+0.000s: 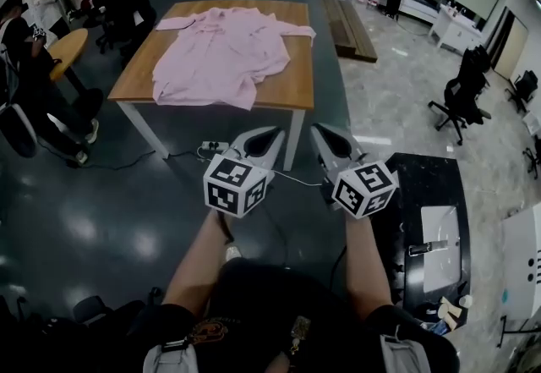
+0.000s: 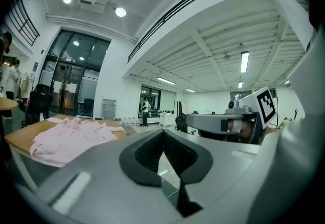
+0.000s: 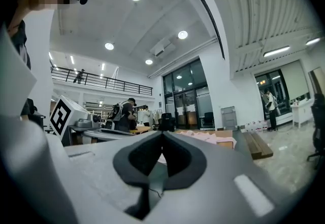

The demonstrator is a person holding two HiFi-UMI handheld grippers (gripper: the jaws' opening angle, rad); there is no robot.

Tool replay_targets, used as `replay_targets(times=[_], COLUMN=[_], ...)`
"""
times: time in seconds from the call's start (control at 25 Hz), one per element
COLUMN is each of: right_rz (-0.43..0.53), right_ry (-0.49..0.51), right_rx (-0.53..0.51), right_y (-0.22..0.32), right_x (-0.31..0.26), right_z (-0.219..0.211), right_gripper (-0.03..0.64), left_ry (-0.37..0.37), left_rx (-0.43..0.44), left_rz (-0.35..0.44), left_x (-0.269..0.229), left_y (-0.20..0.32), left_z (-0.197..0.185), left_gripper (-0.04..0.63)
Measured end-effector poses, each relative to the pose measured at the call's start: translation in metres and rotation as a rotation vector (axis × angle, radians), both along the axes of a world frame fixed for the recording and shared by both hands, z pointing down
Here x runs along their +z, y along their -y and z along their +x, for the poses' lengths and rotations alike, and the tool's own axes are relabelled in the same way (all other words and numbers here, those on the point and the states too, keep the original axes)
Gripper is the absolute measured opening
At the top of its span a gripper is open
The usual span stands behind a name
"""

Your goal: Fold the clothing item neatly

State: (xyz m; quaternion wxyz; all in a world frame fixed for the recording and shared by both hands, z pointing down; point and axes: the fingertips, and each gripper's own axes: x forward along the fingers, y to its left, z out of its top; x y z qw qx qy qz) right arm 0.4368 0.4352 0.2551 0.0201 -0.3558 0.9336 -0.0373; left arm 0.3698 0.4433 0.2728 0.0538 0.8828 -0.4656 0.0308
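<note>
Currently held: nothing; my left gripper (image 1: 272,134) and right gripper (image 1: 321,131) both have their jaws pressed together, empty.
Shirt position: the pink shirt (image 1: 224,54) lies spread and rumpled on the wooden table (image 1: 296,88), ahead of both my grippers and well apart from them.
Left gripper view: shirt lies left of my jaw tips, beyond them.
Right gripper view: shirt shows just right of my jaw tips, far behind.
Gripper spacing: side by side, near each other, over the dark floor (image 1: 101,219).

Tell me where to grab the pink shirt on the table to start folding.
Probably the two corners of the hem, coming from the table's near edge: the pink shirt lies spread out, hem toward you, sleeves at the far end.
</note>
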Motion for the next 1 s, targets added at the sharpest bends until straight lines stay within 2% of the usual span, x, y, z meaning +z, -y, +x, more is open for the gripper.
replay_targets(times=[0.56,0.76,1.0], right_rz=[-0.07,-0.094,-0.146], right_ry=[-0.087,-0.12,-0.146], right_rx=[-0.045,-0.068,-0.098], right_y=[0.065,0.079,0.106], right_x=[0.029,0.044,0.074], right_z=[-0.181,-0.228,-0.264], right_gripper=[0.002,0.002,0.002], left_ry=[-0.031,-0.041,-0.042], left_rx=[-0.088,-0.129,-0.174], left_rz=[-0.102,-0.138,-0.192], left_x=[0.039,0.056,0.084], left_y=[0.065,0.083,0.106], left_z=[-0.199,-0.251,-0.291], left_gripper=[0.008,0.008,0.008])
